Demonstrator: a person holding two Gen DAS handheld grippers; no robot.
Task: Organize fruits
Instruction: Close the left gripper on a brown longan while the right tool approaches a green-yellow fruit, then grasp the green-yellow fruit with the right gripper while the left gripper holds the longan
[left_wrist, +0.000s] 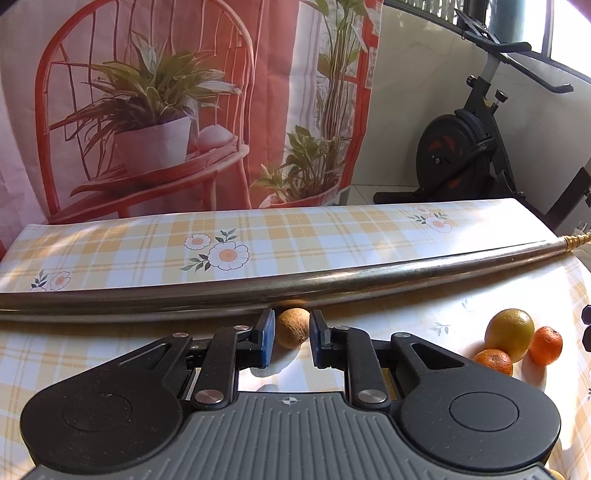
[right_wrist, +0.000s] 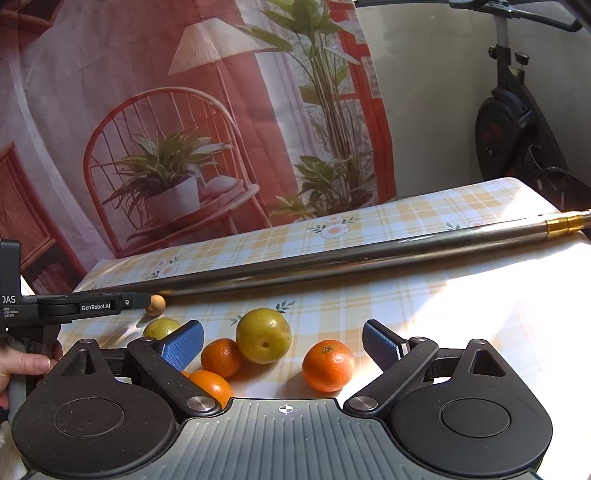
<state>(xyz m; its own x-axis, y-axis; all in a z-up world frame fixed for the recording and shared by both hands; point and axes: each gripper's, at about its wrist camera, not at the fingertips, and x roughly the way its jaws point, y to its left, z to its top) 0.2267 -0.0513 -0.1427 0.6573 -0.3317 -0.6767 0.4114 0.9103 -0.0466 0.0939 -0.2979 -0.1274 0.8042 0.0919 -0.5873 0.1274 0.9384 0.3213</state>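
In the left wrist view, the left gripper (left_wrist: 292, 341) stands narrowly parted around a small brown fruit (left_wrist: 292, 328) that lies against the metal pole (left_wrist: 332, 280); the blue pads (left_wrist: 266, 341) look just shy of its sides, not clamping. It seems light, firm and apt to roll, so squeezing across its widest middle suits best. In the right wrist view, the right gripper (right_wrist: 282, 347) gapes wide and empty above the tablecloth (right_wrist: 461, 314), near a mandarin (right_wrist: 328, 365) and a green-yellow citrus (right_wrist: 263, 335), both round and smooth-skinned.
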